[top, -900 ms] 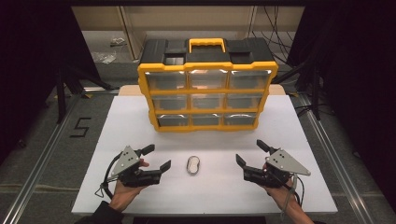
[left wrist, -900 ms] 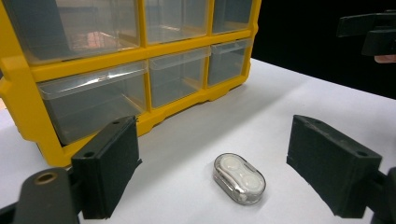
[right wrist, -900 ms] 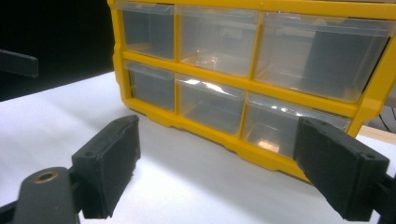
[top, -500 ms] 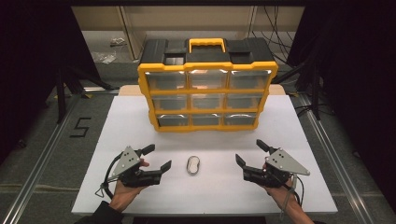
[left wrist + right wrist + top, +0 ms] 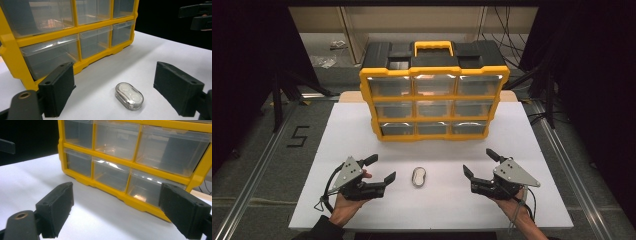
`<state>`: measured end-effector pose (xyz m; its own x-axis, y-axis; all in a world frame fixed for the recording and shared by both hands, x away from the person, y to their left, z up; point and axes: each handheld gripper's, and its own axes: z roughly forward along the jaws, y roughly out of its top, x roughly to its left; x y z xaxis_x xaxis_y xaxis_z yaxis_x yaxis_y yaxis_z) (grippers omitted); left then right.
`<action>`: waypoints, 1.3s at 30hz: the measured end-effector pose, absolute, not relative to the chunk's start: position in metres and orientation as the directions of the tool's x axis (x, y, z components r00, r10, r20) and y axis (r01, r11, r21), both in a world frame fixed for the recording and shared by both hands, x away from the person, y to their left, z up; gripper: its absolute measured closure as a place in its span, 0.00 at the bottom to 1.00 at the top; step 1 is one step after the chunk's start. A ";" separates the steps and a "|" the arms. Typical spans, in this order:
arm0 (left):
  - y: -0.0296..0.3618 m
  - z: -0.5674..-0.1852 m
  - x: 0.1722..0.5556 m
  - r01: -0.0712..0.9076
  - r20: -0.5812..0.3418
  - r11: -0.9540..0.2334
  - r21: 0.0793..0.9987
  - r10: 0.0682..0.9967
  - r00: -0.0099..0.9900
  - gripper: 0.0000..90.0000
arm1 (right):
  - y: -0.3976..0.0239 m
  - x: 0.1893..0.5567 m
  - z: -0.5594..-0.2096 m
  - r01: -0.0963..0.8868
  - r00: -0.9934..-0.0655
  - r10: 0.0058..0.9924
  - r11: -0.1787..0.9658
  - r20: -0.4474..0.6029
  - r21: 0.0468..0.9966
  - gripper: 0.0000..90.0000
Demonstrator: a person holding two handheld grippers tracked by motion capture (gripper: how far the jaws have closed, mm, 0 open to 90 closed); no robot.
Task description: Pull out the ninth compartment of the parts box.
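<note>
A small clear oval case (image 5: 418, 176) with white contents lies on the white tabletop (image 5: 352, 125), in front of a yellow organizer (image 5: 434, 102) with clear drawers. My left gripper (image 5: 381, 169) rests open just left of the case, its jaws angled toward it. In the left gripper view the case (image 5: 129, 96) lies on the table ahead, between the spread jaws of the left gripper (image 5: 115, 75), untouched. My right gripper (image 5: 478, 162) stands open to the right of the case, with nothing between its jaws. In the right gripper view the right gripper (image 5: 117, 202) faces the organizer's (image 5: 140, 167) lower drawers.
The organizer has a black top and a yellow handle (image 5: 433, 47); all its drawers are closed. Dark floor and metal rails (image 5: 257, 165) surround the table. The right gripper (image 5: 200, 16) shows far off in the left gripper view.
</note>
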<state>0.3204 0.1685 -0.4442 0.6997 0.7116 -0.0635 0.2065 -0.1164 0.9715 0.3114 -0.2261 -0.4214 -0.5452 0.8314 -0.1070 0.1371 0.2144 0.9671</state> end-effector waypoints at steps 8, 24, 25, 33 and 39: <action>0.168 -0.444 0.320 0.206 -0.063 -0.117 0.971 0.710 0.701 0.18 | -0.223 0.316 -0.424 0.117 -0.556 0.814 0.276 -0.167 0.954 0.17; 0.166 -0.444 0.320 0.203 -0.055 -0.126 0.971 0.708 0.704 0.18 | -0.223 0.331 -0.421 0.086 -0.519 0.816 0.347 -0.255 0.934 0.17; 0.166 -0.444 0.320 0.203 -0.055 -0.126 0.971 0.708 0.704 0.18 | -0.222 0.333 -0.421 0.077 -0.513 0.812 0.365 -0.277 0.928 0.18; 0.167 -0.444 0.320 0.203 -0.056 -0.125 0.971 0.711 0.701 0.18 | -0.220 0.343 -0.420 0.025 -0.471 0.779 0.482 -0.415 0.876 0.19; 0.167 -0.444 0.319 0.202 -0.054 -0.125 0.971 0.711 0.701 0.18 | -0.218 0.352 -0.424 -0.005 -0.429 0.733 0.583 -0.528 0.812 0.20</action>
<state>0.3195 0.1670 -0.4442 0.7011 0.7110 -0.0540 0.2021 -0.1254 0.9713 0.3521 -0.2178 -0.4235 -0.4294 0.7325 -0.5283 -0.0050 0.5830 0.8125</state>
